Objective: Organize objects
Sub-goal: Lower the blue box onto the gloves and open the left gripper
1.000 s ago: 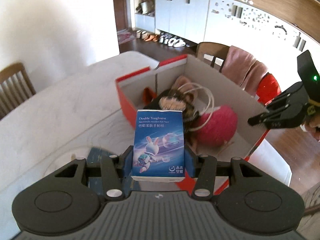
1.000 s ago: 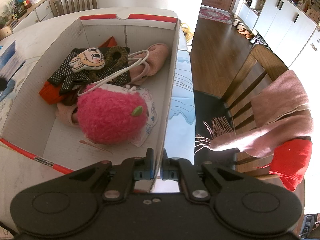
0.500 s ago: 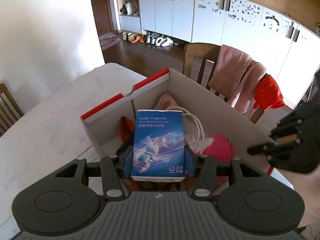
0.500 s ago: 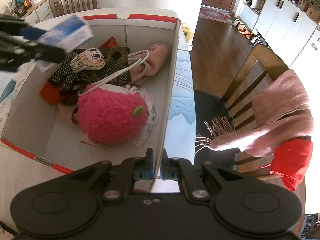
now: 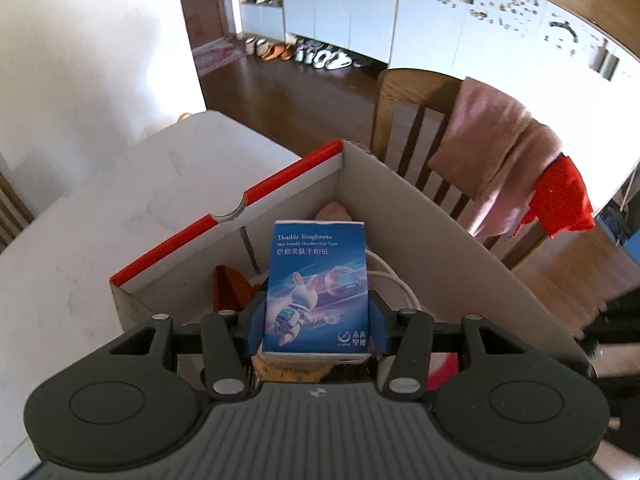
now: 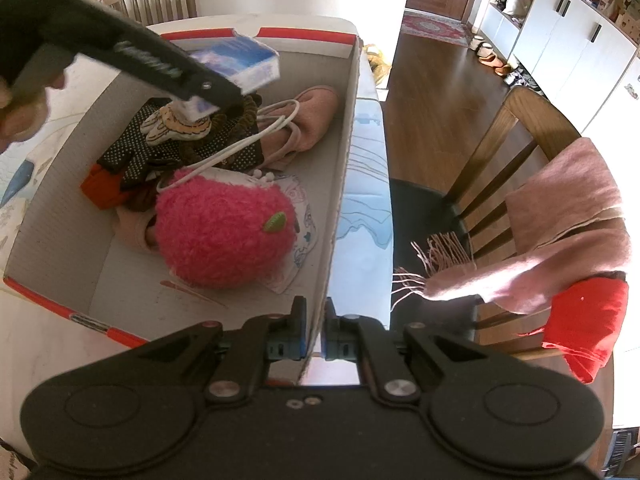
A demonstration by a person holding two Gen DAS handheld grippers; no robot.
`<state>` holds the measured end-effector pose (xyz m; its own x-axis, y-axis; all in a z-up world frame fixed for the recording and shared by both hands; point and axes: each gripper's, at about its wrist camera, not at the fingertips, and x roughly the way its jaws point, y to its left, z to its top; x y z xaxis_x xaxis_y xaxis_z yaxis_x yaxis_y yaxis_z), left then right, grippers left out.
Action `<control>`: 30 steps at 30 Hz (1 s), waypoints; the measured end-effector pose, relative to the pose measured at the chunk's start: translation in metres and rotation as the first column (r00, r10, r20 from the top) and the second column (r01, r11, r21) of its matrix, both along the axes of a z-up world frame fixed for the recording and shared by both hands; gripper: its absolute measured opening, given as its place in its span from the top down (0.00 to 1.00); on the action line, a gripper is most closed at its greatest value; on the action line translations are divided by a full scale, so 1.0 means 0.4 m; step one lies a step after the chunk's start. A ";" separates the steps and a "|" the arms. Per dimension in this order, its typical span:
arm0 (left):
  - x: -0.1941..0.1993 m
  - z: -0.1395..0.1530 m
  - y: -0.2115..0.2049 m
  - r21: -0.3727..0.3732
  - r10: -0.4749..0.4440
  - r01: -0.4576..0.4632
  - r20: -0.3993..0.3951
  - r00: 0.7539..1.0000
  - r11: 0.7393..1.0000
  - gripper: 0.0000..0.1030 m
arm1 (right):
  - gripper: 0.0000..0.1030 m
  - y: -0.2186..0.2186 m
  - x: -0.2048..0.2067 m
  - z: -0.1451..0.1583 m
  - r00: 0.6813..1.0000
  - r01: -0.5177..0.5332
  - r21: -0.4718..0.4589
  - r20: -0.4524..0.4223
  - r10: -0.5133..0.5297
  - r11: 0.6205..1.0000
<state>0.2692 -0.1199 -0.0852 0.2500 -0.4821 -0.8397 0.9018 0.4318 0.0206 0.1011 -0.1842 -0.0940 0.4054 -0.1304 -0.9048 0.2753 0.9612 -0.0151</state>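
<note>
A blue tissue pack is clamped between the pads of the left gripper and held in the air above the open cardboard box — in the right wrist view the pack is seen over the box's far end, toward 11 o'clock, above a cartoon plush and a dotted black glove. The right gripper is pinched shut on the box's side wall at its near corner, at 6 o'clock in its own view. Inside the box a fuzzy pink ball is seen at centre, with a white cord looped above it toward 12 o'clock. The box sits on a white table — a wooden chair draped with a pink scarf is found at 3 o'clock
</note>
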 end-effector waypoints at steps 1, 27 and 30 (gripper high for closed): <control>0.006 -0.006 -0.007 0.006 0.006 -0.006 -0.003 1.000 1.000 0.52 | 0.94 -0.002 0.000 0.001 1.000 -0.002 0.000 -0.001 0.002 1.000; 0.017 -0.042 0.029 0.023 0.028 -0.027 -0.044 0.999 0.999 0.33 | 0.94 -0.005 -0.001 0.005 1.000 -0.014 0.003 -0.004 0.014 1.000; 0.011 -0.026 0.051 0.008 0.035 -0.035 -0.043 0.998 0.999 0.33 | 0.94 -0.004 -0.001 0.004 1.000 -0.015 0.002 -0.005 0.015 1.000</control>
